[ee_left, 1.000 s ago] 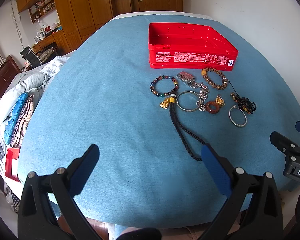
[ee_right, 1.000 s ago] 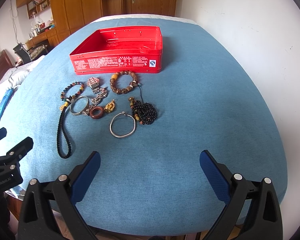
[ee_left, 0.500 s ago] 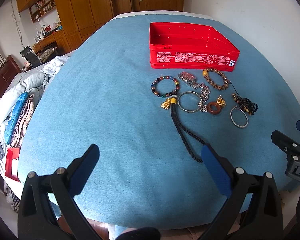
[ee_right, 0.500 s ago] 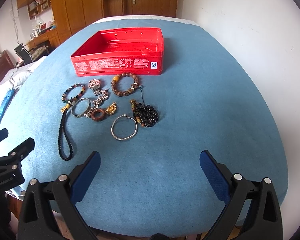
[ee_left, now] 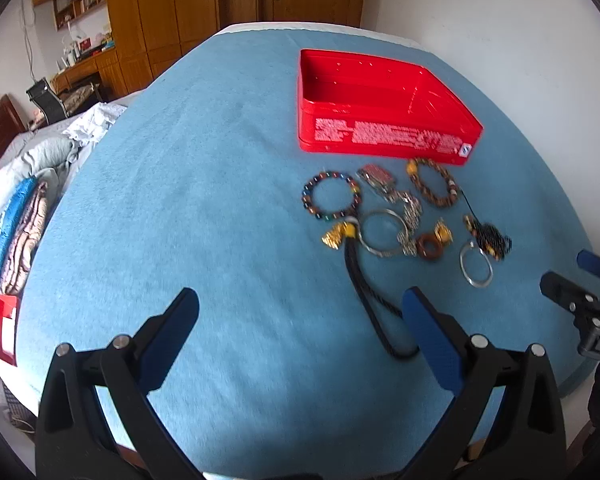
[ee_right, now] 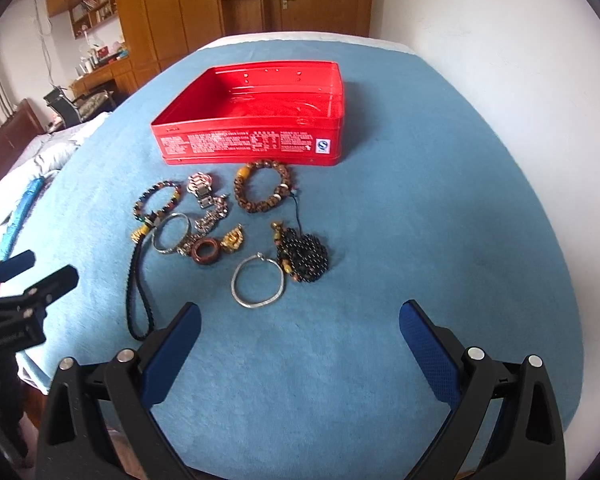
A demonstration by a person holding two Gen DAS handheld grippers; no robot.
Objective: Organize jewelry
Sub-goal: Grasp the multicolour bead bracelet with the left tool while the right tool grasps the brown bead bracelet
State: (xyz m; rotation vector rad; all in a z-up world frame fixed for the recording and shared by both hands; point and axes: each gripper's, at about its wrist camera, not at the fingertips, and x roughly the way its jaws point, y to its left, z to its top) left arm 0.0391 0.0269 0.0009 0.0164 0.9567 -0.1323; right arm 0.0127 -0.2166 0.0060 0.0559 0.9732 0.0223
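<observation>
On the blue counter [ee_right: 420,240] both hand-held grippers, left [ee_left: 300,320] and right [ee_right: 300,328], gape empty, nothing yet moved to the red tin [ee_right: 260,144]; I'd grab the silver bangle [ee_right: 257,284] first.

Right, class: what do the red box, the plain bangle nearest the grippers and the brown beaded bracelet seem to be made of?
Red box: probably painted tin, glossy, thin walls with printed text.
Plain bangle: silver-coloured metal, a thin bright hoop with glints.
Brown beaded bracelet: likely wood or seed beads, mottled brown with a dull sheen; the pictures cannot settle which.

Open blue cloth [ee_right: 400,240] right of the tightly clustered, seemingly touching jewelry [ee_right: 220,232].
</observation>
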